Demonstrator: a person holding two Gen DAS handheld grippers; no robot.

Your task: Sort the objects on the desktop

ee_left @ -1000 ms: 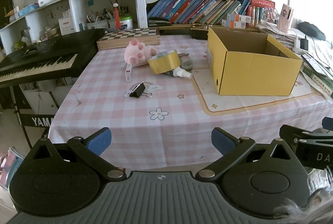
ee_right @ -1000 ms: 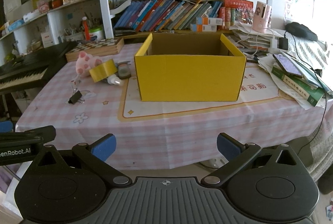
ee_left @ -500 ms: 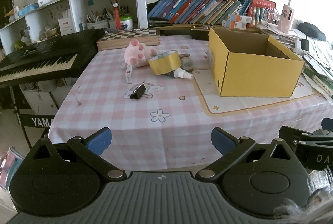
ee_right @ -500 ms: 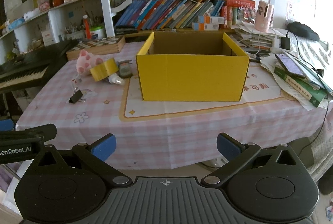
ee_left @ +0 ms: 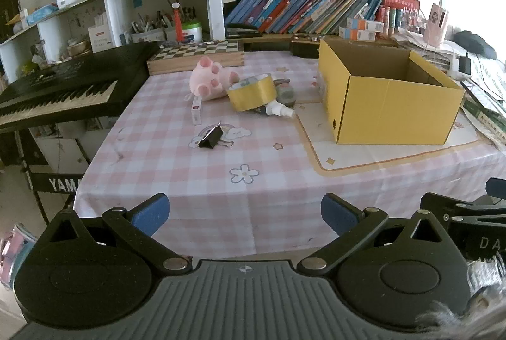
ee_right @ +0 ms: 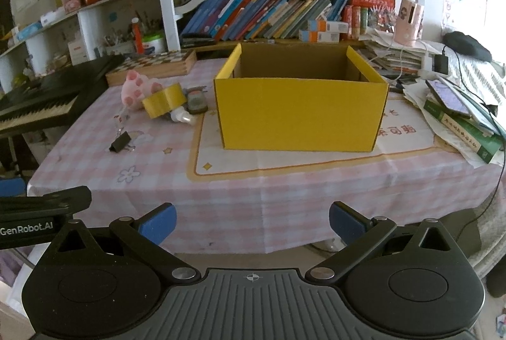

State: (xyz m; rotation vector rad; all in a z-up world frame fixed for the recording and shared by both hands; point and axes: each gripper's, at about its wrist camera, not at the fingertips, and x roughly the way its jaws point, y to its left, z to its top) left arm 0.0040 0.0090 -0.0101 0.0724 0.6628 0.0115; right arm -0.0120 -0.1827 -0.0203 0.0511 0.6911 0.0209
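Observation:
An open yellow cardboard box (ee_left: 389, 99) (ee_right: 300, 115) stands on the pink checked tablecloth (ee_left: 196, 169). Left of it lie a pink plush paw (ee_left: 210, 80) (ee_right: 136, 88), a yellow tape roll (ee_left: 251, 93) (ee_right: 164, 101), a small white spray bottle (ee_left: 280, 110), a grey round item (ee_left: 286, 95), a white and pink stick (ee_left: 196, 109) and a black binder clip (ee_left: 211, 136) (ee_right: 120, 142). My left gripper (ee_left: 245, 213) is open and empty, before the table's front edge. My right gripper (ee_right: 251, 219) is open and empty, in front of the box.
A black keyboard (ee_left: 57, 90) stands left of the table. A wooden chessboard box (ee_left: 196, 55) lies at the back. Stacked books and a phone (ee_right: 458, 112) lie at the right. Bookshelves (ee_right: 268, 17) rise behind.
Both grippers have edged slightly closer to the table; the scene looks a little larger. Nothing on the table has moved.

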